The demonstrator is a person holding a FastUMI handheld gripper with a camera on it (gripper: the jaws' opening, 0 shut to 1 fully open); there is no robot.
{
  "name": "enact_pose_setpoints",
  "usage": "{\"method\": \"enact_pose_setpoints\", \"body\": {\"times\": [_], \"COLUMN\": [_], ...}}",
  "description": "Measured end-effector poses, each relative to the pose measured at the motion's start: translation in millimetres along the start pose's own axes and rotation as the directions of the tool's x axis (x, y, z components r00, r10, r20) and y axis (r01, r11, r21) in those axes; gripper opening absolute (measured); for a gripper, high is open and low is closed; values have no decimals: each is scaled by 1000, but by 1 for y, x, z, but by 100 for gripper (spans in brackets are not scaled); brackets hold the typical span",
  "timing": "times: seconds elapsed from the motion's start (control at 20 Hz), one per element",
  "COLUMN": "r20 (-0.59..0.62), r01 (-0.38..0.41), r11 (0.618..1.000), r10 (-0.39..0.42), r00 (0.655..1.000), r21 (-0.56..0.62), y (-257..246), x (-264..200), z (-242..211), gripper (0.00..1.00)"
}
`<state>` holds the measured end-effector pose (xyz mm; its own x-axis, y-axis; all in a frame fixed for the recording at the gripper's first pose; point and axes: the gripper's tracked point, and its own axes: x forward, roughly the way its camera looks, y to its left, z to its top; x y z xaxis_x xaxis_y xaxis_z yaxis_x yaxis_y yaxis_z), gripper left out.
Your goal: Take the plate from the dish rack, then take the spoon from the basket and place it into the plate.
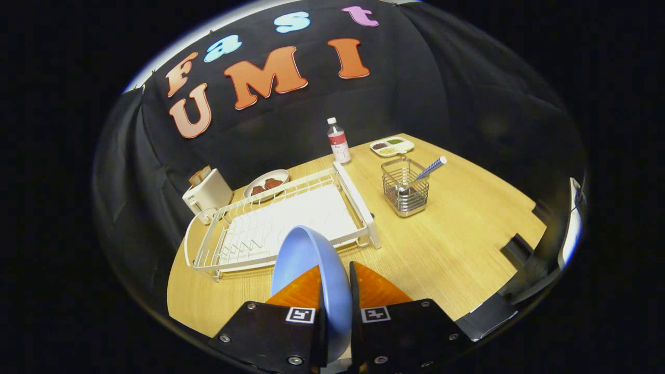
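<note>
My gripper (335,278) is shut on a light blue plate (304,254), which stands on edge between the two orange fingers (298,291), its hollow face turned left. The plate is held up over the wooden table (467,244), just in front of the white dish rack (280,221), whose slots stand empty. Beyond the fingers to the right stands a square wire basket (405,189). A spoon with a blue-and-white striped handle (430,169) leans out of it toward the right.
Behind the rack are a white toaster (208,191) with toast in it, a plate of dark red food (266,183), a plastic bottle (338,140) and a divided snack dish (392,146). Dark clamps (519,249) sit at the table's right edge.
</note>
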<state>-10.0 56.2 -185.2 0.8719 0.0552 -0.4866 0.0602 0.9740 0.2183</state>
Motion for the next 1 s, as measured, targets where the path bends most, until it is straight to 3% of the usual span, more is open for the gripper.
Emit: {"method": "enact_pose_setpoints", "body": {"times": [0.45,0.75,1.0], "r20": [-109,-155,-184], "r01": [-66,-54,-28], "r11": [990,982,987], "r10": [80,83,58], "r00": [991,984,981], "r21": [128,182,160], "y": [0,-9,-24], "x": [25,31,33], "z": [-38,-50,-59], "gripper": [18,23,27]}}
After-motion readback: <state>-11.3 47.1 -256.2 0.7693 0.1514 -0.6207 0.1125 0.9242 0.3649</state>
